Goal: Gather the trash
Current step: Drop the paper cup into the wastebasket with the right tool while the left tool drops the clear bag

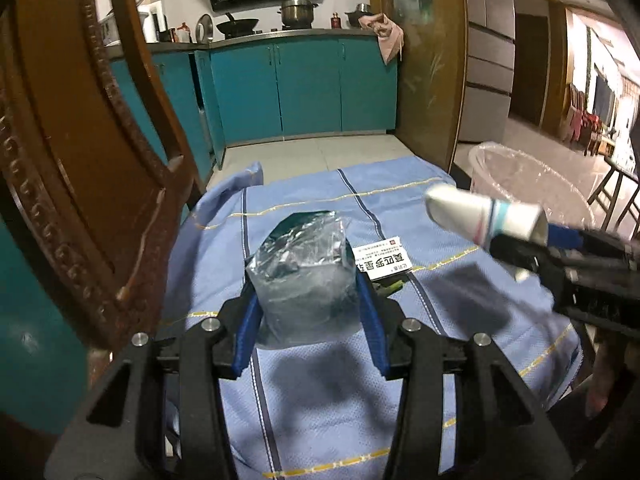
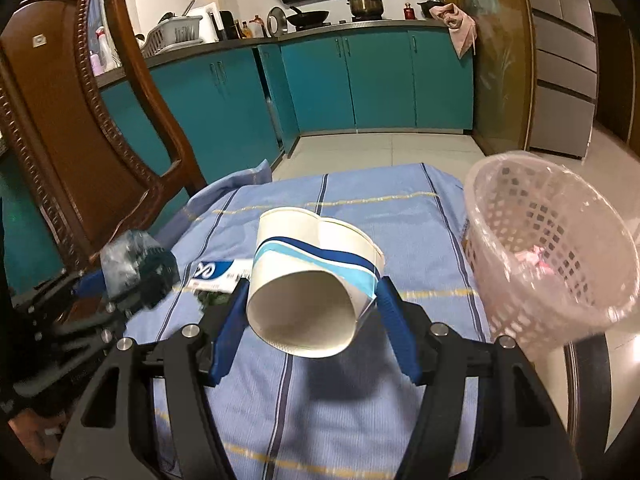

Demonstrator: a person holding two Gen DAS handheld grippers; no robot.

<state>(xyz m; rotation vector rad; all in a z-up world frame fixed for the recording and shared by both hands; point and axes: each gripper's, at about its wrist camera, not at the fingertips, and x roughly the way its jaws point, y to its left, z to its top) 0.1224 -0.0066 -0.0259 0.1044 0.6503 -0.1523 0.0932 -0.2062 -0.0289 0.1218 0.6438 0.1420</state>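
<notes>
My left gripper is shut on a crumpled silvery foil wrapper, held just above the blue striped cloth. My right gripper is shut on a squashed white paper cup with blue bands, bottom toward the camera. The cup also shows at the right of the left wrist view, blurred. In the right wrist view the left gripper with the foil wrapper shows at the left. A white printed box lies on the cloth behind the foil, seen again as the box left of the cup.
A pink mesh basket lined with clear plastic stands right of the cloth, something pink inside. A carved wooden chair stands at the left. Teal kitchen cabinets and tiled floor lie beyond. Small green scraps lie by the box.
</notes>
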